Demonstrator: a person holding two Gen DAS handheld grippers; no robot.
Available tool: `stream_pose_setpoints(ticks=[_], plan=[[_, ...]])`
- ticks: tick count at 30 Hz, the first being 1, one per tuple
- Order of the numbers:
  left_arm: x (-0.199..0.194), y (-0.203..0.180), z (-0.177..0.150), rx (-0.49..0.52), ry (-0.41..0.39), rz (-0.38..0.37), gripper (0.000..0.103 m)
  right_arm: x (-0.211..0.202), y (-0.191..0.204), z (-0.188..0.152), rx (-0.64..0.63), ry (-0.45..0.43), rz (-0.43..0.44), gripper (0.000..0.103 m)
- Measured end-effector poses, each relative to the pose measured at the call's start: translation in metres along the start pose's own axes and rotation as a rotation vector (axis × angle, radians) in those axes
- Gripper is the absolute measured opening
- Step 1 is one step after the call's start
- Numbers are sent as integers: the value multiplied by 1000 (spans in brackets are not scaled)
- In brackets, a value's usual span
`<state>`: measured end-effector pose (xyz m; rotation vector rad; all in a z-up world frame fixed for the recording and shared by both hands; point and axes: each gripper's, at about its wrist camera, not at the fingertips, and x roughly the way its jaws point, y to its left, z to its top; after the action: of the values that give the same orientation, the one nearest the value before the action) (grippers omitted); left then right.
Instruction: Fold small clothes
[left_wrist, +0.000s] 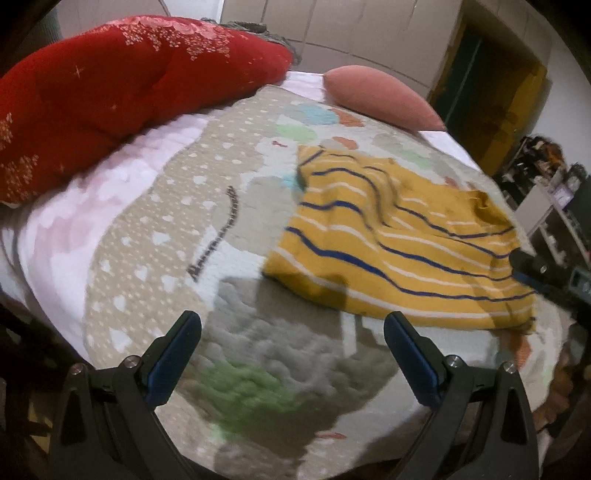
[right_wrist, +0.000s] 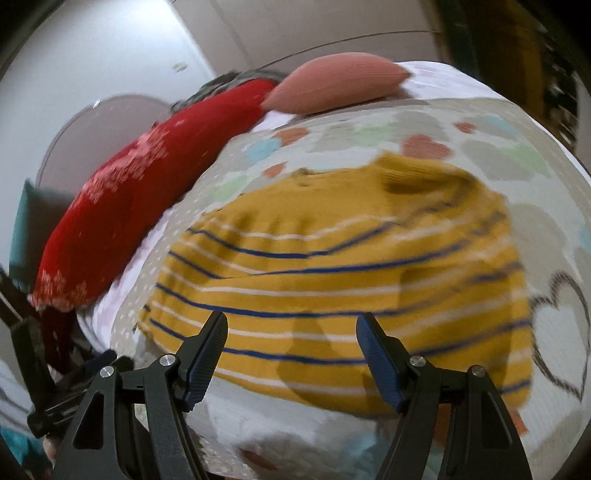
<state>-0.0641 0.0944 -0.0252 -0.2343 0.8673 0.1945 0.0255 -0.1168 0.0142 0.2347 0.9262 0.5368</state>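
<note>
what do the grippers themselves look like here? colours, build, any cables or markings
Both the left gripper and the right gripper match: matte black plastic frames with triangular cut-outs, silver round pivot bolts, and two tapered fingers faced with dark blue ribbed pads. No cables, labels, hands or sleeves are visible.

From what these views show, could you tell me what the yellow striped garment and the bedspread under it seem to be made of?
The yellow striped garment looks like a soft matte knit, probably cotton or a blend: ribbing shows at its collar, and it lies in limp folds. The bedspread appears to be quilted cotton, matte, with a puffy stitched surface and printed hearts. Blur leaves the exact fibres open.
</note>
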Motion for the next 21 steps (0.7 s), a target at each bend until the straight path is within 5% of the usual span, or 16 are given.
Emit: stream_pose_setpoints(ticks=[21], plan=[[10,82,11,-97,-5,241,99,150,171,46,-354,256,38,79]])
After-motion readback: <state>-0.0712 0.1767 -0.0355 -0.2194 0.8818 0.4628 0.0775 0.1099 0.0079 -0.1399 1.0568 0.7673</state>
